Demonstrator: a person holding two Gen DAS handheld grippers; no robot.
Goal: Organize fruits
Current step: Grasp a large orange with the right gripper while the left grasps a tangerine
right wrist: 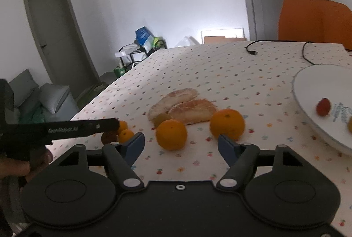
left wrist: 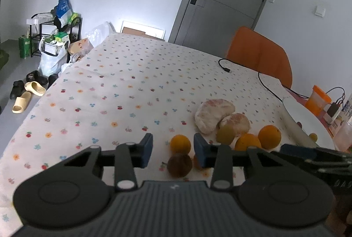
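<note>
The left gripper [left wrist: 173, 150] hangs with its jaws apart above a small orange [left wrist: 180, 144] and a brown fruit [left wrist: 179, 165]. The right gripper [right wrist: 181, 144] is also spread, empty, near two oranges [right wrist: 171, 134] on the tablecloth [right wrist: 220, 74]. A white plate [right wrist: 308, 92] holds a red fruit [right wrist: 323, 106].

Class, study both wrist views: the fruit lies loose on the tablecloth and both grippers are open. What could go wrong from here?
1. The round oranges may roll if the open right gripper nudges them.
2. The left gripper frames a small orange and a brown fruit close together; it might catch both.
3. The peeled pomelo pieces look soft and could crush.
</note>
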